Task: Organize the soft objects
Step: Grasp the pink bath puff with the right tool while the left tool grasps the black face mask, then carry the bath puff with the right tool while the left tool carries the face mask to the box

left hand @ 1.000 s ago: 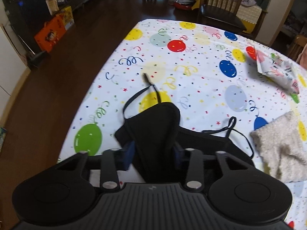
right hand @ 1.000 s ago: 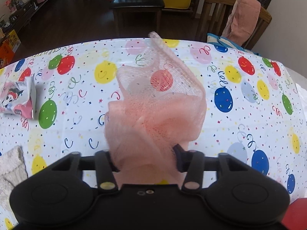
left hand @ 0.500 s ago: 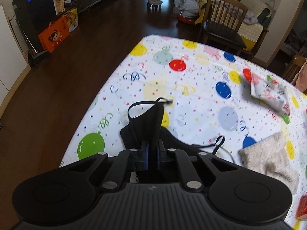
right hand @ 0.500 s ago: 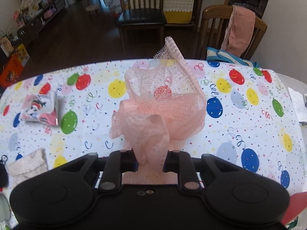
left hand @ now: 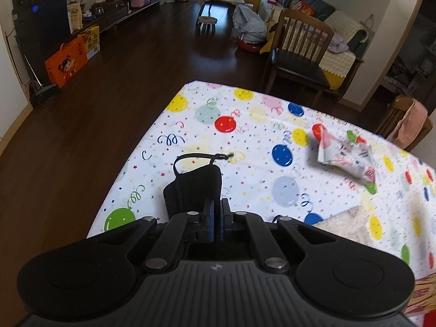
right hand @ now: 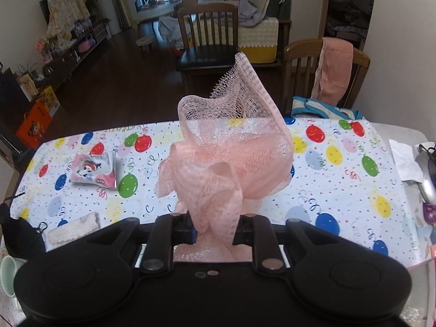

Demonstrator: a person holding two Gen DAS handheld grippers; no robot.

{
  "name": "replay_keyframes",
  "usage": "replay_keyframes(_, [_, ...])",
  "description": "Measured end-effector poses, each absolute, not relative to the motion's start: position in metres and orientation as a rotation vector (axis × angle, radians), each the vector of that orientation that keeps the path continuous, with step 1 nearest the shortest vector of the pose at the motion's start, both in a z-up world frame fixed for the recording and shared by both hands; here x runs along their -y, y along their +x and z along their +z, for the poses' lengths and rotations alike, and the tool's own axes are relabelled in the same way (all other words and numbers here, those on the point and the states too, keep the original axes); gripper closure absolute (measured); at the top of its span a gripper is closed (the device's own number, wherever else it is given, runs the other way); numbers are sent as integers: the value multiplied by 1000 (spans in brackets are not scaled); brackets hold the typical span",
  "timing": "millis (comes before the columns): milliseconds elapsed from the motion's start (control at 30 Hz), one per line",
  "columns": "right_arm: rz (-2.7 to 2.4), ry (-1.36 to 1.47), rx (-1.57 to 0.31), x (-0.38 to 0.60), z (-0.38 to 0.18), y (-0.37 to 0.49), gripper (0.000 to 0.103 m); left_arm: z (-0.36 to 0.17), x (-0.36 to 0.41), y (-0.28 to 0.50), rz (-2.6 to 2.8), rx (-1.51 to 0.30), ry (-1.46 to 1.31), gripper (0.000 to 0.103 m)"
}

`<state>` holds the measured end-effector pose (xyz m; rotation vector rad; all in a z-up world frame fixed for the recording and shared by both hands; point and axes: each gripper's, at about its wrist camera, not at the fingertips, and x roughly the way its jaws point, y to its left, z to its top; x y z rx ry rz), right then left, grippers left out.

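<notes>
Landmark: the balloon-print tablecloth [left hand: 245, 141], white with coloured balloons and streamers, served as reference for every place below.
Left gripper: your left gripper [left hand: 215, 218] had its blue-padded jaws pressed together on an edge of the black fabric face mask [left hand: 196, 188], no gap showing between the pads.
Black mask: you held it above the tablecloth near that cloth's left edge; its ear loop [left hand: 196, 156] arched out beyond the mask body. In the right wrist view the mask [right hand: 19, 234] showed at the cloth's near left corner.
Right gripper: your right gripper [right hand: 214, 231] had just been closing, and its jaws pinched the bunched base of the pink mesh bath sponge [right hand: 231, 158], the netting filling the space between them.
Pink sponge: it stood up from the jaws over the middle of the tablecloth, its loose upper flap rising highest; whether its underside touched the cloth could not be told.
Beige towel: the fuzzy cream folded cloth [right hand: 72, 227] lay flat on the tablecloth near its front left, just beside the mask.
Tissue pack: the printed cartoon packet [right hand: 94, 173] lay on the tablecloth's left part, well apart from both grippers; blurred in the left wrist view.
Chair: a wooden chair with a dark seat [right hand: 209, 46] stood beyond the tablecloth's far edge.
</notes>
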<state>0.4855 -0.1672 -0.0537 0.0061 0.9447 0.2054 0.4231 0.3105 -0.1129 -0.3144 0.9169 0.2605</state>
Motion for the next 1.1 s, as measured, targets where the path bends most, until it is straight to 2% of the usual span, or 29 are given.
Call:
replay_keyframes(567, [175, 68, -847, 244, -2, 410, 84, -10, -258, 398, 105, -741, -260, 100])
replay_keyframes(1100, [128, 132, -851, 337, -11, 341, 84, 107, -145, 372, -133, -580, -228, 100])
